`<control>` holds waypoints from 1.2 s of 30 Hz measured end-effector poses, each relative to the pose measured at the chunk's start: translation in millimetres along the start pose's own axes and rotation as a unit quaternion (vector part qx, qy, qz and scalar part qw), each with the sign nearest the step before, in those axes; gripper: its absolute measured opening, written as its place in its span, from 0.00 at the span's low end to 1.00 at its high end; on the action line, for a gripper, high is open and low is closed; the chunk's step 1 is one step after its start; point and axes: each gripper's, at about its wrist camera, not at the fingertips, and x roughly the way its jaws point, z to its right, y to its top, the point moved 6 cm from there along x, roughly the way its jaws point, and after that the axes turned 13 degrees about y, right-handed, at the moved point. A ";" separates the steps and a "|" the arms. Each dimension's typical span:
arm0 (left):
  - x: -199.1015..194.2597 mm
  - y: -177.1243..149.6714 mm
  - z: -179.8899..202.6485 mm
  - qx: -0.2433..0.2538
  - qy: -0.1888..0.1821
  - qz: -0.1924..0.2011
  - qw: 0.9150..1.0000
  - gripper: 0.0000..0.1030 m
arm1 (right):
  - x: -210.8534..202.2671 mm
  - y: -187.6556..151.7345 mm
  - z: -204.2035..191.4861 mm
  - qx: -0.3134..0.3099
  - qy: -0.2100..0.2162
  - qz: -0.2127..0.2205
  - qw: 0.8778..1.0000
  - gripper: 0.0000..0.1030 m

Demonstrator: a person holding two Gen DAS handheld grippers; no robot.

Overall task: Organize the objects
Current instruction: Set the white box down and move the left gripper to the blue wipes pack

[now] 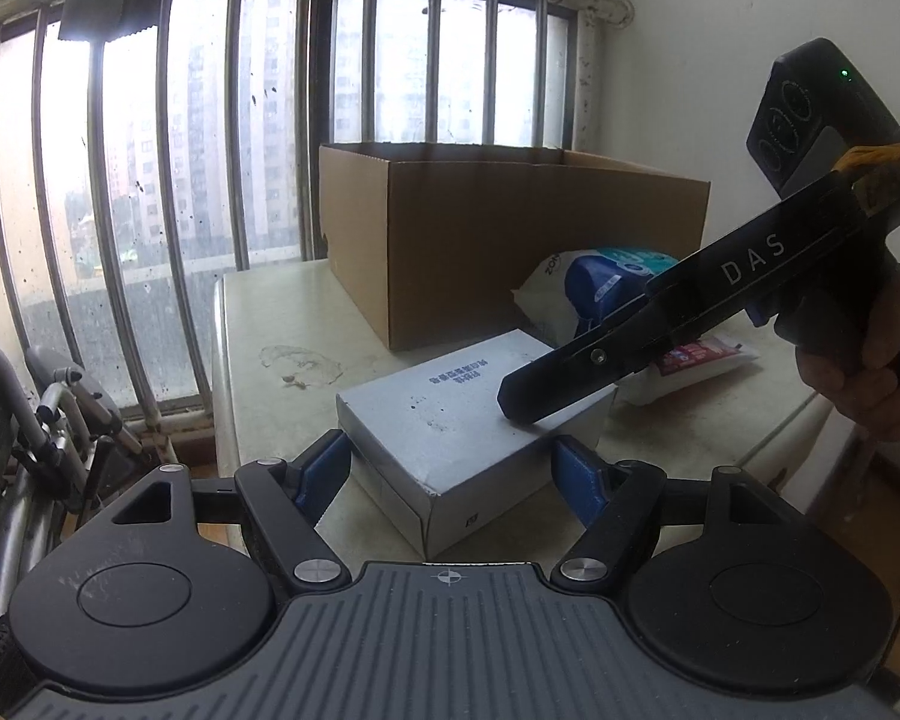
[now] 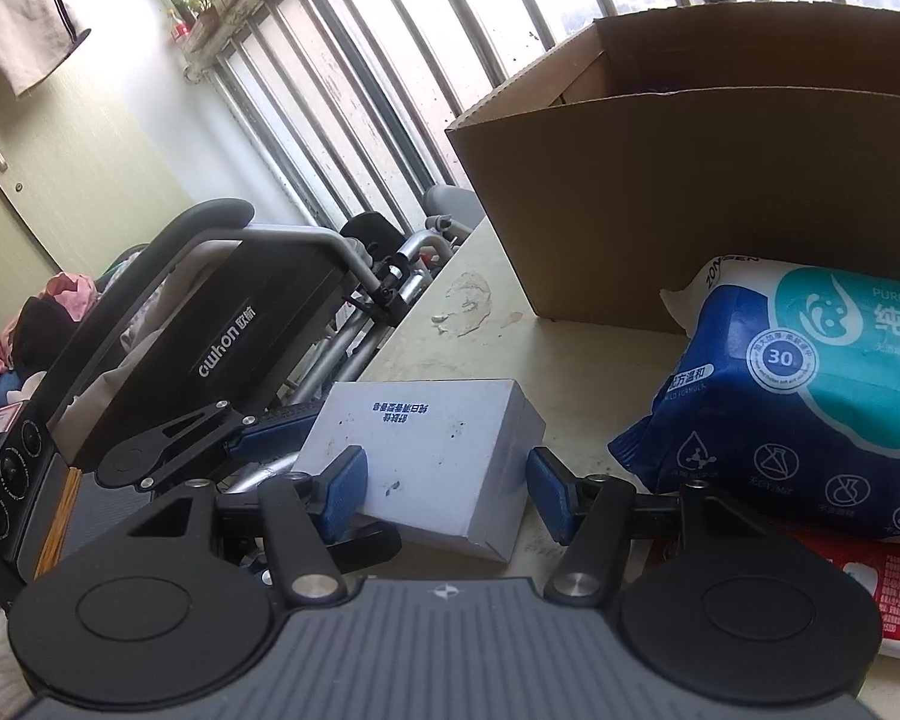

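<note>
On table (image 1: 258,324): both hand-held grippers (image 1: 450,468) (image 2: 447,489) wide around grey box (image 1: 450,414) | wipes pack (image 2: 810,372), cardboard box (image 1: 510,228) behind

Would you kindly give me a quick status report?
Left gripper and right gripper open, both straddling the grey box. Cardboard box open behind it. Wipes pack beside, not blocking.

Your pale, stained surface (image 1: 258,324) carries an open cardboard box (image 1: 510,240) at the back, a grey flat box (image 1: 450,414) in front, and a blue wipes pack (image 2: 810,384) resting partly on a red-and-white packet (image 2: 894,600).
</note>
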 end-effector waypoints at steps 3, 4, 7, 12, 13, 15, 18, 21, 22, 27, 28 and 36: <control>1.1 0.7 -1.3 -0.008 0.000 -0.002 1.000 0.74 | -0.9 -0.3 -0.2 0.004 0.002 0.000 1.000 0.61; 0.8 1.2 -1.4 -0.010 -0.001 0.000 1.000 0.75 | -1.4 -0.3 -0.8 0.005 0.001 -0.002 1.000 0.61; -2.9 3.8 0.9 -0.008 -0.002 0.008 1.000 0.79 | -5.0 2.5 -5.8 -0.017 -0.008 -0.002 1.000 0.64; -12.4 8.0 8.5 0.011 0.009 0.017 1.000 0.93 | -24.3 10.7 -10.0 -0.040 -0.020 0.013 0.999 0.72; -14.7 8.9 9.8 0.014 0.011 0.020 1.000 0.93 | -31.5 13.2 -10.1 -0.042 -0.020 0.020 0.999 0.74; -19.3 11.2 12.4 0.018 0.006 0.023 1.000 0.93 | -48.2 17.5 -9.0 -0.049 -0.020 0.034 0.998 0.74; -24.4 17.1 14.7 0.015 0.001 0.032 0.999 0.93 | -77.3 23.1 -2.9 -0.042 -0.014 0.056 0.997 0.75; -23.1 27.8 20.8 0.009 -0.013 0.039 0.999 0.93 | -109.8 27.4 8.6 -0.029 -0.016 0.084 0.996 0.80; -20.5 32.5 25.0 0.008 -0.019 0.039 0.999 0.93 | -120.6 28.0 13.6 -0.026 -0.018 0.094 0.995 0.81; 1.7 51.5 50.8 0.020 -0.050 0.024 0.998 0.92 | -149.4 25.7 47.2 0.003 -0.037 0.118 0.992 0.85; 8.3 54.7 55.7 0.024 -0.054 0.020 0.998 0.92 | -150.2 24.0 56.7 0.019 -0.036 0.121 0.992 0.85; 63.6 71.6 95.5 0.087 -0.064 -0.047 0.993 0.77 | -128.7 17.2 116.2 0.132 0.035 0.124 0.983 0.82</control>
